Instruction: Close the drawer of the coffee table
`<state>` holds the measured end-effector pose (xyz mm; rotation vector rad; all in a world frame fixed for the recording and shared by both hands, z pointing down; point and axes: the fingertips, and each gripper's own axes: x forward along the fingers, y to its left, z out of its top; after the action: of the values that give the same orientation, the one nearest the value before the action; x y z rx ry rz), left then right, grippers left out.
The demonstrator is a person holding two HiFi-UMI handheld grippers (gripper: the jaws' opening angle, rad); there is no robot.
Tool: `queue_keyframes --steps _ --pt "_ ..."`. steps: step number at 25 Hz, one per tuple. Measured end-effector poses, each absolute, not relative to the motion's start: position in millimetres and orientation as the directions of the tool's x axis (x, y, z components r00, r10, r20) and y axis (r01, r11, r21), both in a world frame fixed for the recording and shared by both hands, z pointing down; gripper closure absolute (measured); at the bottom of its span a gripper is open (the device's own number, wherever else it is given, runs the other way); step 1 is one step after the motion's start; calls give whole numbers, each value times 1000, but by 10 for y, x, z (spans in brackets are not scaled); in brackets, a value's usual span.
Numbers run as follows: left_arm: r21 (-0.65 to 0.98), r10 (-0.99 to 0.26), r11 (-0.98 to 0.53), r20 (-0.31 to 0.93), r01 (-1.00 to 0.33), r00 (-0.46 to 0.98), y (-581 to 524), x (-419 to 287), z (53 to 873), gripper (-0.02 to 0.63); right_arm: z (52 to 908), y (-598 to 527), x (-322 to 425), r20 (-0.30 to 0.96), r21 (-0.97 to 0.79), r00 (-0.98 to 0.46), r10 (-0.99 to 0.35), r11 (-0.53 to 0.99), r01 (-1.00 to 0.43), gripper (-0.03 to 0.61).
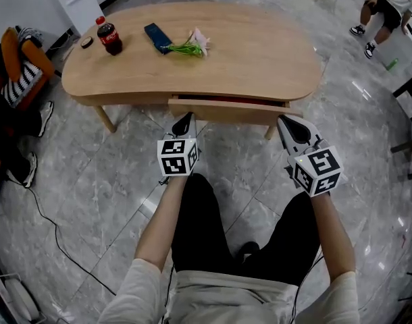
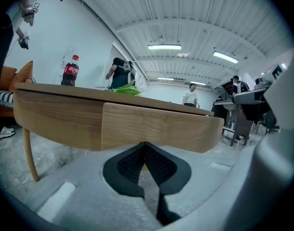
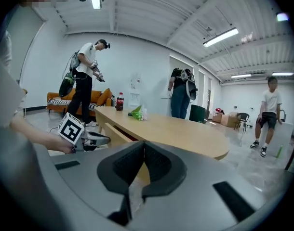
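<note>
The light-wood coffee table [image 1: 260,52] has a drawer [image 1: 229,111] in its near side, pulled out a short way with a dark red gap above its front. My left gripper [image 1: 185,122] is shut, its tip at the left end of the drawer front [image 2: 156,126], seemingly touching it. My right gripper [image 1: 290,128] is shut too and sits just off the drawer's right end. From the right gripper view the drawer [image 3: 113,134] juts from the table edge, with the left gripper [image 3: 96,139] beside it.
On the table stand a cola bottle [image 1: 110,37], a dark remote [image 1: 157,36] and a green-stemmed flower [image 1: 190,44]. An orange sofa [image 1: 13,73] is at the left. People stand around the room [image 3: 86,76]. Cables trail across the grey marble floor [image 1: 78,201].
</note>
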<state>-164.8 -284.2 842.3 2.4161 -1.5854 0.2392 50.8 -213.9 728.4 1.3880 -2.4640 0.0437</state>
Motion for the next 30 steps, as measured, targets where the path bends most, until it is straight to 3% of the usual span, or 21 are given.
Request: queue_keyframes --steps 30 --pt "198 -861 -366 297 -909 412 -3213 -1589 8421 604 7677 -1538 133 242 -52 -543 -804 549 -834 563"
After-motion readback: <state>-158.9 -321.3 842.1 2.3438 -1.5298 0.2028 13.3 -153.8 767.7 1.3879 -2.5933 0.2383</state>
